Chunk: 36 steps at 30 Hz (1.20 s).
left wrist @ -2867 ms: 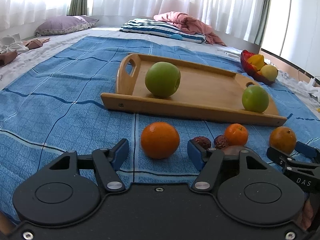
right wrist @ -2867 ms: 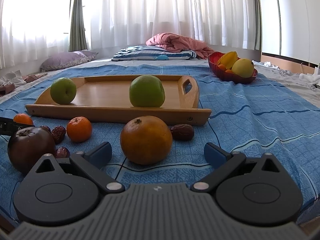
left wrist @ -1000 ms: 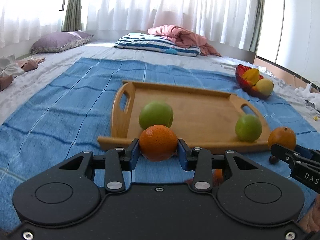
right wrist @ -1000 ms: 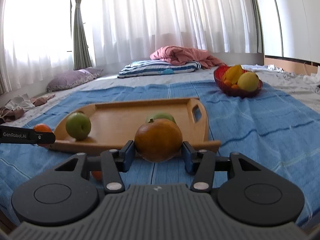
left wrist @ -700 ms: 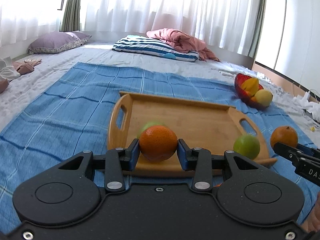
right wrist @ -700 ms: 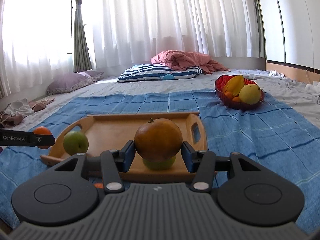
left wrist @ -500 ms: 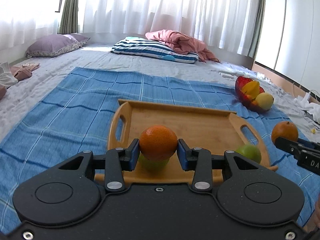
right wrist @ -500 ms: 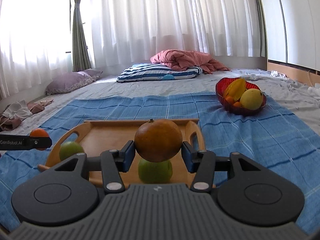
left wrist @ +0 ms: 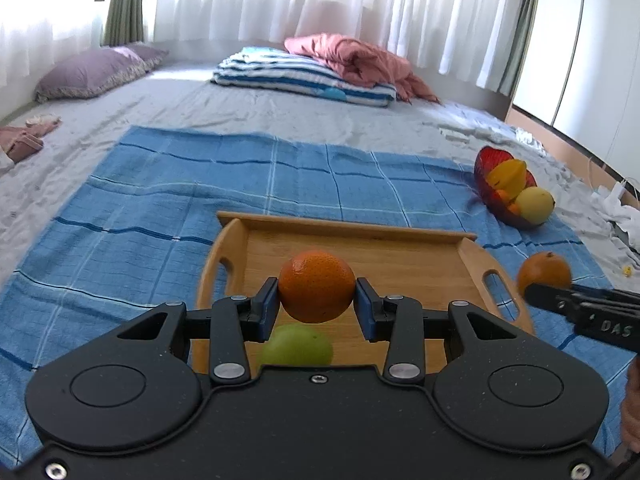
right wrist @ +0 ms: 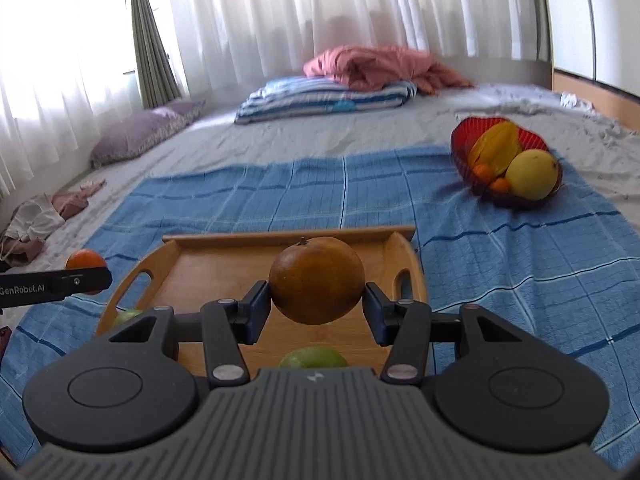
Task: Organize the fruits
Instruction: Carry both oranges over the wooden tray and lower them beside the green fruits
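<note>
My left gripper is shut on a bright orange and holds it in the air above the wooden tray. A green apple lies on the tray just below it. My right gripper is shut on a darker brownish orange, also held above the tray. A green apple lies below it and another shows at the tray's left end. Each gripper shows in the other's view, with its orange.
The tray lies on a blue checked cloth spread over a grey bed. A red bowl of yellow and orange fruit stands at the far right. A striped folded blanket and a purple pillow lie at the back.
Both grippers closed on their oranges, lifted them off the cloth and carried them forward over the tray. The fruit left on the cloth has dropped out of view.
</note>
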Each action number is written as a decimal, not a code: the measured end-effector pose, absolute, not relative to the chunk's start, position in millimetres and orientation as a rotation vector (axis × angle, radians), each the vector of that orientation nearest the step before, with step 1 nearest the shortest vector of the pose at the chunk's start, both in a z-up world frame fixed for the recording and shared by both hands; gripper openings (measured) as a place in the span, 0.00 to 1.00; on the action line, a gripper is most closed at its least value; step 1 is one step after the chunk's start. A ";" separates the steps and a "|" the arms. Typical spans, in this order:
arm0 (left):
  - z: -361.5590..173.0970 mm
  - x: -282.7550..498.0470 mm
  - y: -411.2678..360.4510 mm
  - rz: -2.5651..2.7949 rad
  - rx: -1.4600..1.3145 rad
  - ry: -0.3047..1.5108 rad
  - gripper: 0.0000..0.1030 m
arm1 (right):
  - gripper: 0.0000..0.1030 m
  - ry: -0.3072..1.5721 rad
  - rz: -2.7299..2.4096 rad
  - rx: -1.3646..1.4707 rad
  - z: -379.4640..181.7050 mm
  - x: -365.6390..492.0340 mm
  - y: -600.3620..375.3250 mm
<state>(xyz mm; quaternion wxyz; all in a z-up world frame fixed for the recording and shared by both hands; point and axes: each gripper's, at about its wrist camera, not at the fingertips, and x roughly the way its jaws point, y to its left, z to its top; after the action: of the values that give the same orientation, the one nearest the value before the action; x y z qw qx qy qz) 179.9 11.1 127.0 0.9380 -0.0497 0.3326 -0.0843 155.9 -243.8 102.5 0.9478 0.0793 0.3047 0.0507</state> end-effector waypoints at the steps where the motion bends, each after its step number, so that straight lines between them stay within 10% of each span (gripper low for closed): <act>1: 125.7 184.8 9.3 -0.175 -0.104 0.692 0.37 | 0.52 0.640 0.103 0.164 101.2 160.7 -243.3; 16: 87.9 250.6 13.9 -0.113 -0.144 0.903 0.37 | 0.49 0.820 0.060 0.160 75.3 208.2 -231.1; 20: 78.4 259.0 12.5 -0.101 -0.144 0.928 0.37 | 0.22 0.843 0.038 0.148 71.3 218.8 -229.6; 36: 55.5 270.0 12.8 -0.080 -0.145 0.979 0.37 | 0.29 0.857 0.053 0.095 70.2 224.2 -222.5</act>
<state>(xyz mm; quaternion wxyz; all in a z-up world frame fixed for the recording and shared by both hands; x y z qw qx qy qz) 270.0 12.8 55.5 0.8792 -0.0698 0.4697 -0.0385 224.2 -222.5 70.2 0.9081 0.0461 0.4154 0.0258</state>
